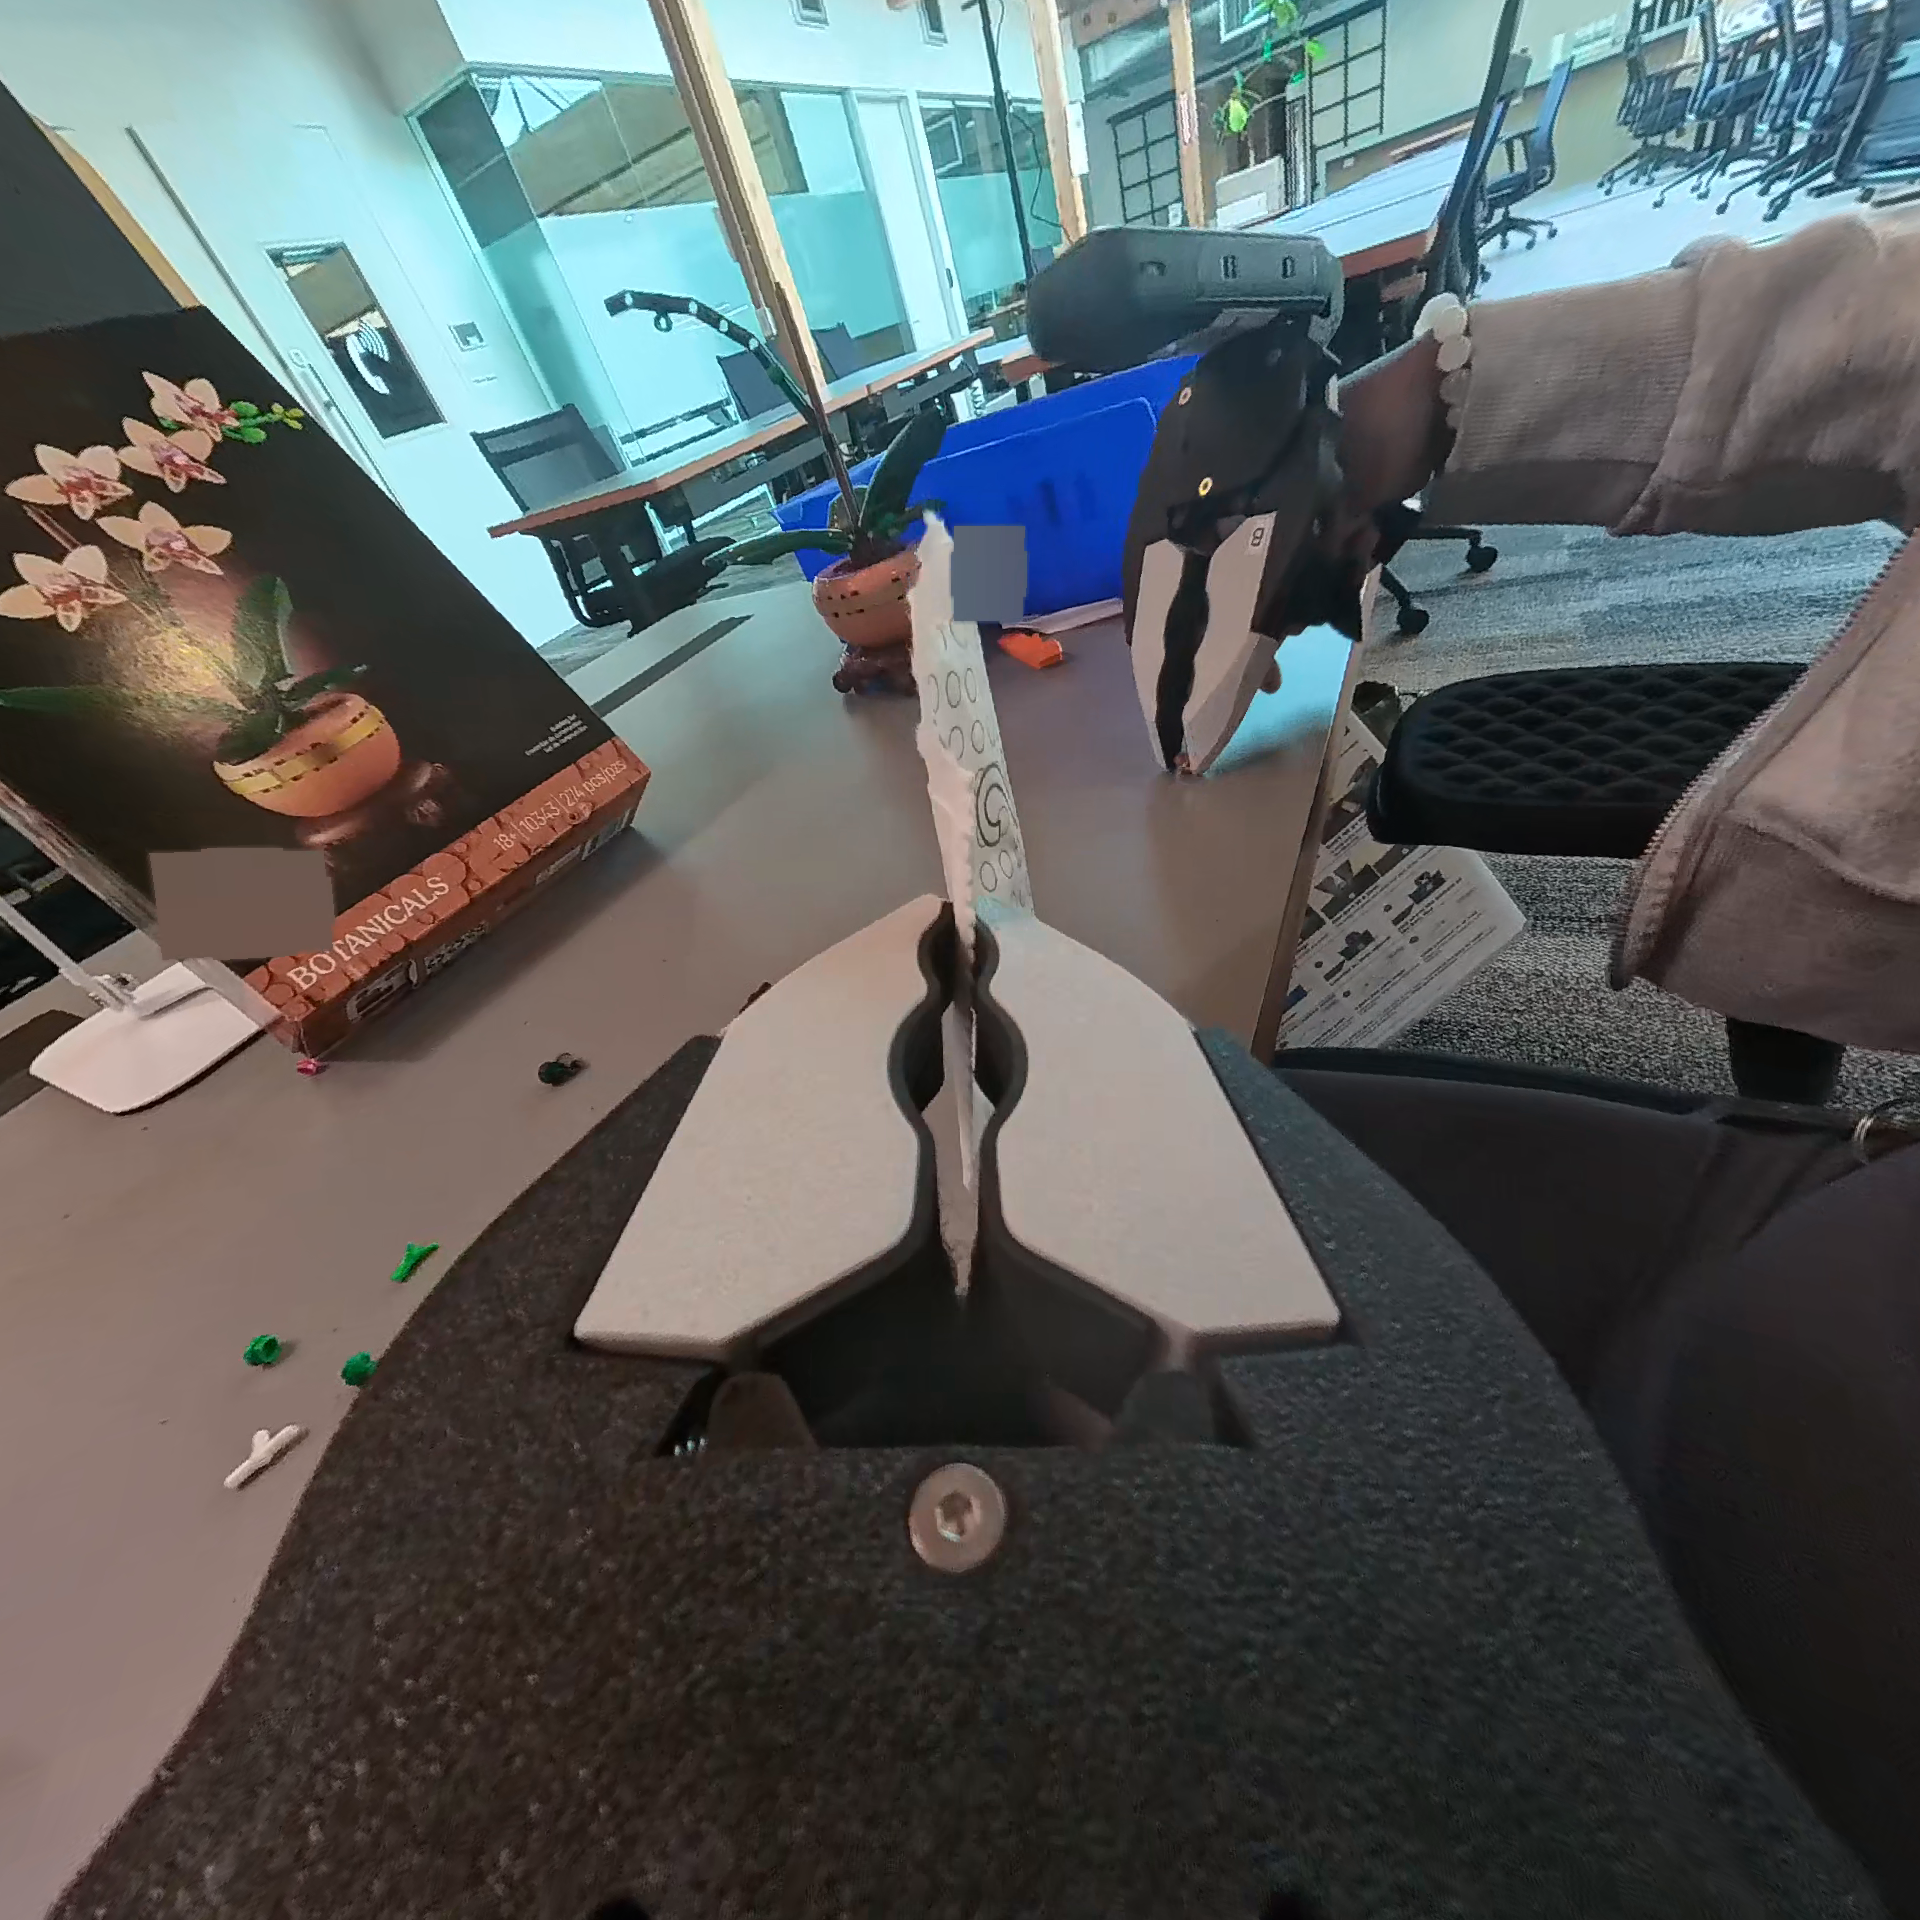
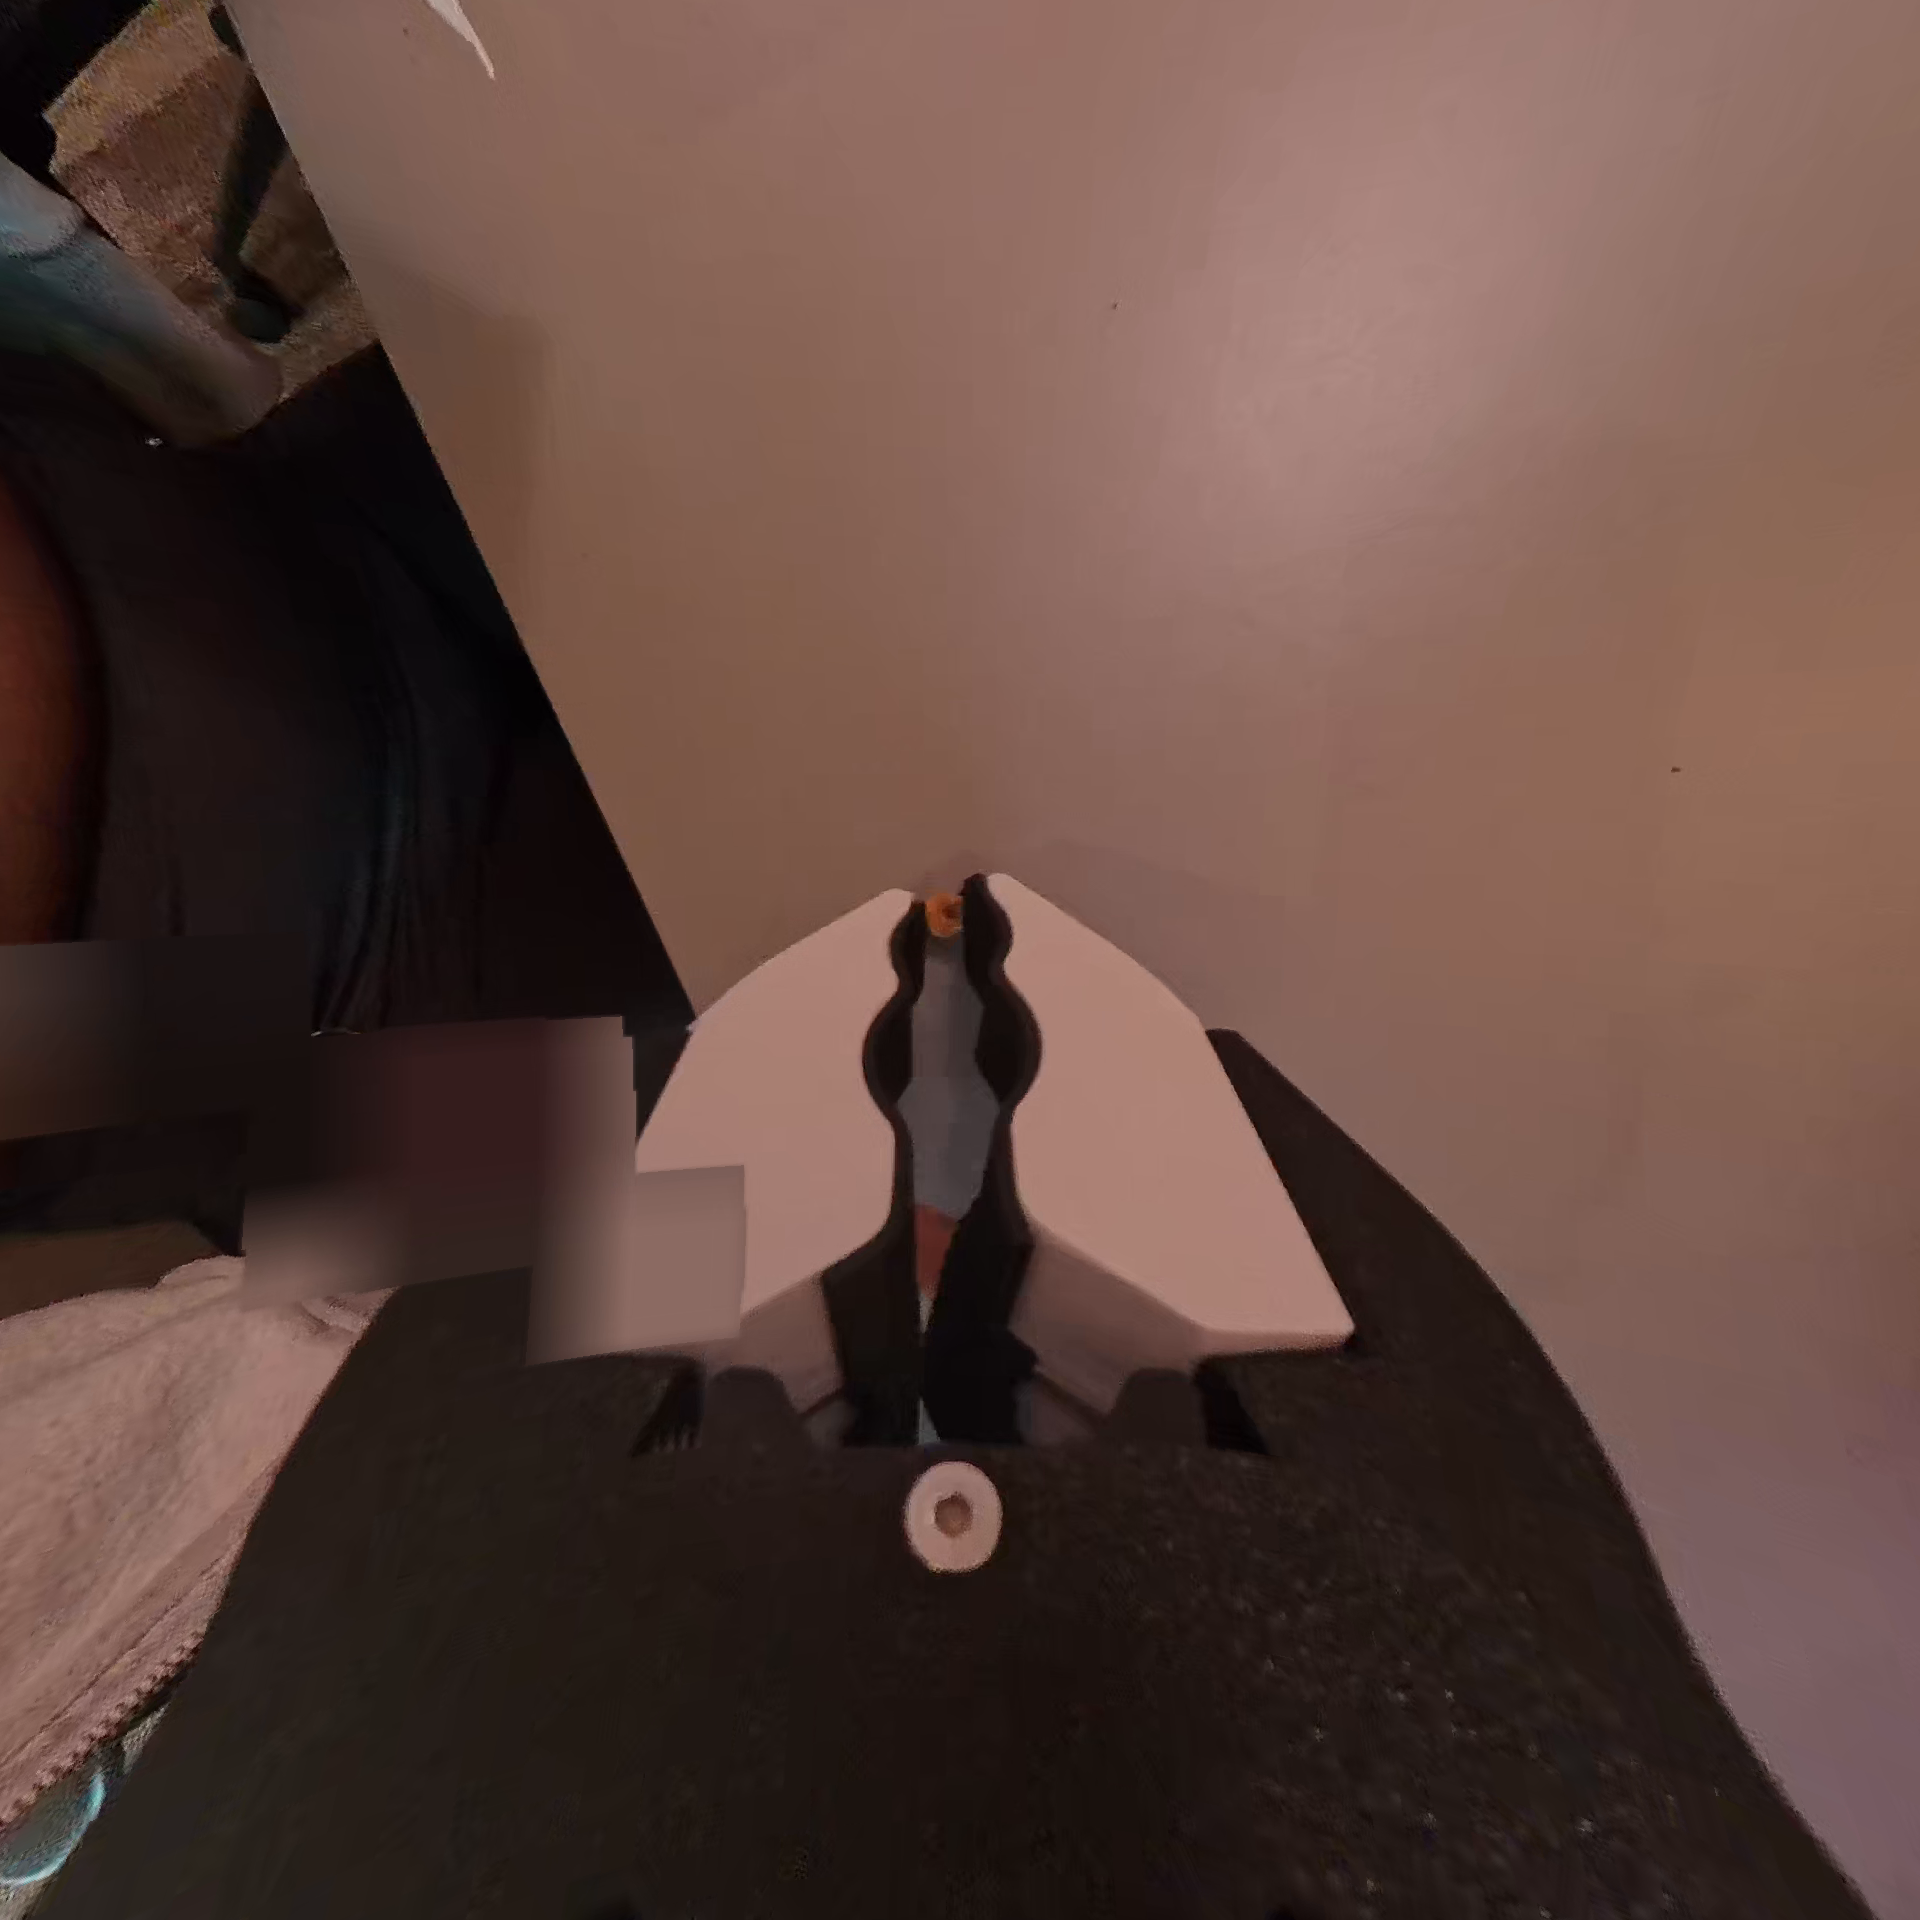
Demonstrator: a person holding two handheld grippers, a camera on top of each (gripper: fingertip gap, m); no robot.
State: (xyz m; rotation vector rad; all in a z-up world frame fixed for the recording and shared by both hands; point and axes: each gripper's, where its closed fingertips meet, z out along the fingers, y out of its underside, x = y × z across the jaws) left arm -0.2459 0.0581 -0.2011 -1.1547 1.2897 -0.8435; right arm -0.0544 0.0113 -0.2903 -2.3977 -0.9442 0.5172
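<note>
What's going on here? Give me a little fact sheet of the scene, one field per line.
Setting: grey table in an office
Left gripper: shut on a torn white paper bag, held upright
Right gripper: tips down at the table, pinching a tiny orange piece
Behind: brick-built orchid pot, blue bin, product box standing at the left
Loose bits: small green pieces and a white one on the table

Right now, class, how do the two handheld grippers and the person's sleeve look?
Both the left gripper and the right gripper have pale grey, wavy-edged jaws on a black textured body with a silver screw. The sleeve is beige fleece, with a white bead bracelet.
</note>
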